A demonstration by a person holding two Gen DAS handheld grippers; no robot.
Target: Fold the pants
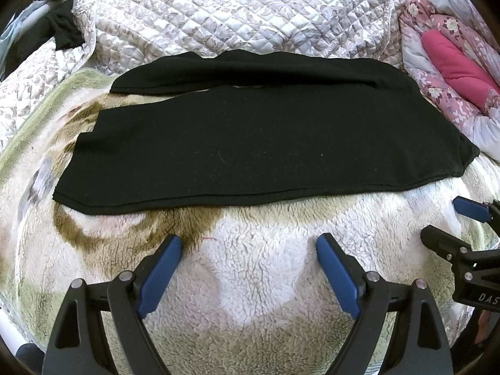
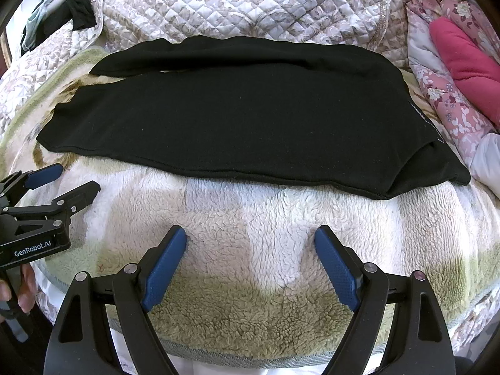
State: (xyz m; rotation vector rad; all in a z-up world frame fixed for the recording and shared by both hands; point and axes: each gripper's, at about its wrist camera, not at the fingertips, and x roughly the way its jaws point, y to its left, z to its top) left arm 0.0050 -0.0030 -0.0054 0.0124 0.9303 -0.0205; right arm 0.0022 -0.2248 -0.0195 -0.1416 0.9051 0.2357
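Observation:
Black pants [image 1: 237,143] lie flat across a fleece blanket [image 1: 256,250], legs pointing left and waist to the right; the same pants [image 2: 237,118] fill the middle of the right wrist view. The far leg is slightly apart from the near one at the left end. My left gripper [image 1: 249,243] hovers open over the blanket, just short of the pants' near hem, nothing between its blue pads. My right gripper [image 2: 250,237] is open too, also short of the near edge. Each gripper shows in the other's view: the right gripper [image 1: 443,222] at the right edge, the left gripper [image 2: 75,178] at the left edge.
A quilted floral bedspread [image 1: 237,9] rises behind the pants. A pink floral quilt with a magenta lining [image 1: 459,59] is bunched at the right. Dark clothes [image 1: 59,28] are heaped at the far left. A hand [image 2: 22,287] holds the left gripper's handle.

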